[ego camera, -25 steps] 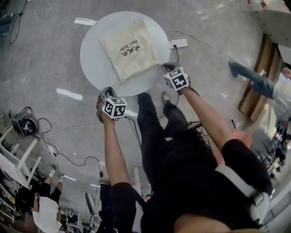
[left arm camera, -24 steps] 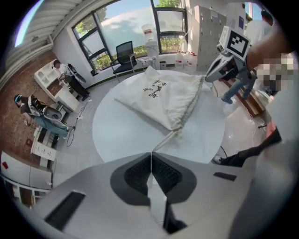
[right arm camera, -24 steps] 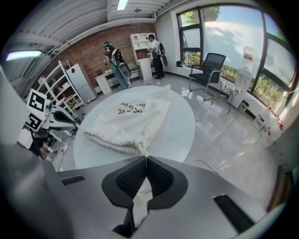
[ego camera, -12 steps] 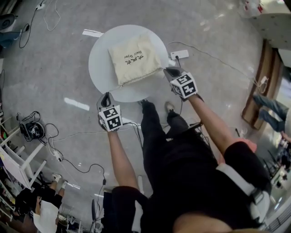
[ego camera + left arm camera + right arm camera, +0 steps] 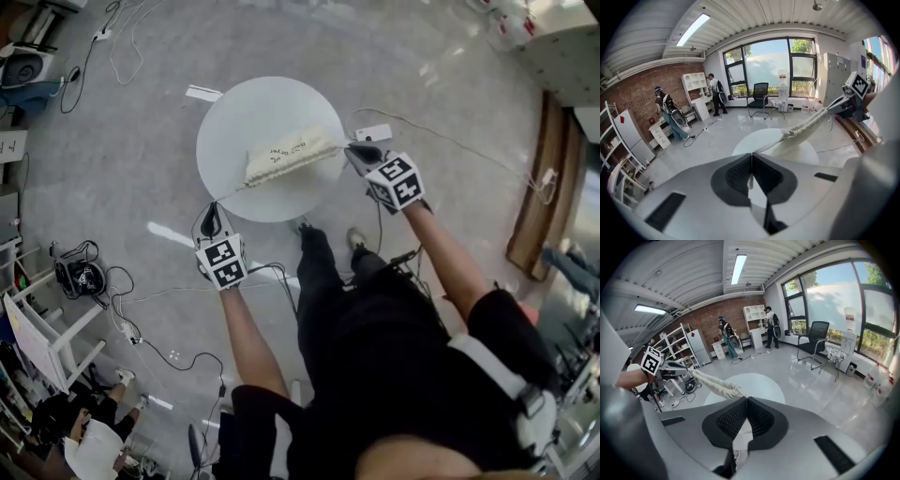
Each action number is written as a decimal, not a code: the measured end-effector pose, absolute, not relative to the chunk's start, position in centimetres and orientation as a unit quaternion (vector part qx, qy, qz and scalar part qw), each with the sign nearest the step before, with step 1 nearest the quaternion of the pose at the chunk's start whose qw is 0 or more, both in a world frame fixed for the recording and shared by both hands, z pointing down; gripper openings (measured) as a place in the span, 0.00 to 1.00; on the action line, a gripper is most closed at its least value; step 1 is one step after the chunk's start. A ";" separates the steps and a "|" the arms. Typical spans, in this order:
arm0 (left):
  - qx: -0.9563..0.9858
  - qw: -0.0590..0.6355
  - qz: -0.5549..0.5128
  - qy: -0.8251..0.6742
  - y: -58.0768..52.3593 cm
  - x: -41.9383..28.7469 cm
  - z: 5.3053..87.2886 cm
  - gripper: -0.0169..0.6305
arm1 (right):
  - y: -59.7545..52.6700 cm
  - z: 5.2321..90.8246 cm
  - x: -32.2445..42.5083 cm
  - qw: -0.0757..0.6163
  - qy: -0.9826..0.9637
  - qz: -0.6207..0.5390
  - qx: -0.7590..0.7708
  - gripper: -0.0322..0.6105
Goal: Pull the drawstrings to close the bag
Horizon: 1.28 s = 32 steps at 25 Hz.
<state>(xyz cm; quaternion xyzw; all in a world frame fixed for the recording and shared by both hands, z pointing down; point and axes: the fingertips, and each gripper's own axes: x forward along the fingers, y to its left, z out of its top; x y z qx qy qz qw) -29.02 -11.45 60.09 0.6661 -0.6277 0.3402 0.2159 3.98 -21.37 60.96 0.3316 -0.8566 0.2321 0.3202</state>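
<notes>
The cream drawstring bag (image 5: 286, 157) hangs stretched over the round white table (image 5: 262, 108), its mouth gathered into a tight ruffle. My left gripper (image 5: 212, 218) is at the table's near left edge, shut on a thin drawstring (image 5: 230, 192) that runs taut to the bag. My right gripper (image 5: 362, 155) is at the table's right edge, shut on the other drawstring close to the bag's corner. In the left gripper view the jaws (image 5: 751, 155) pinch the string and the gathered bag (image 5: 806, 127) spans toward the other gripper (image 5: 848, 101). In the right gripper view the jaws (image 5: 746, 400) hold the string beside the ruffled bag (image 5: 715, 383).
A white power strip (image 5: 373, 133) with cables lies on the floor right of the table, and a white strip (image 5: 203, 93) lies at its left. My shoes (image 5: 309, 230) stand just under the table's near edge. People and shelves (image 5: 696, 91) line the far wall, and an office chair (image 5: 761, 96) stands by the window.
Both grippers have risen and drawn apart. The bag, flat on the table a second ago, is now lifted off it and stretched between them with its mouth cinched.
</notes>
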 end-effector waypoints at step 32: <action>0.651 0.223 0.284 -0.668 -8.5 -32.6 54.6 0.03 | -21.1 56.1 7.8 0.290 -0.865 0.230 0.339 0.05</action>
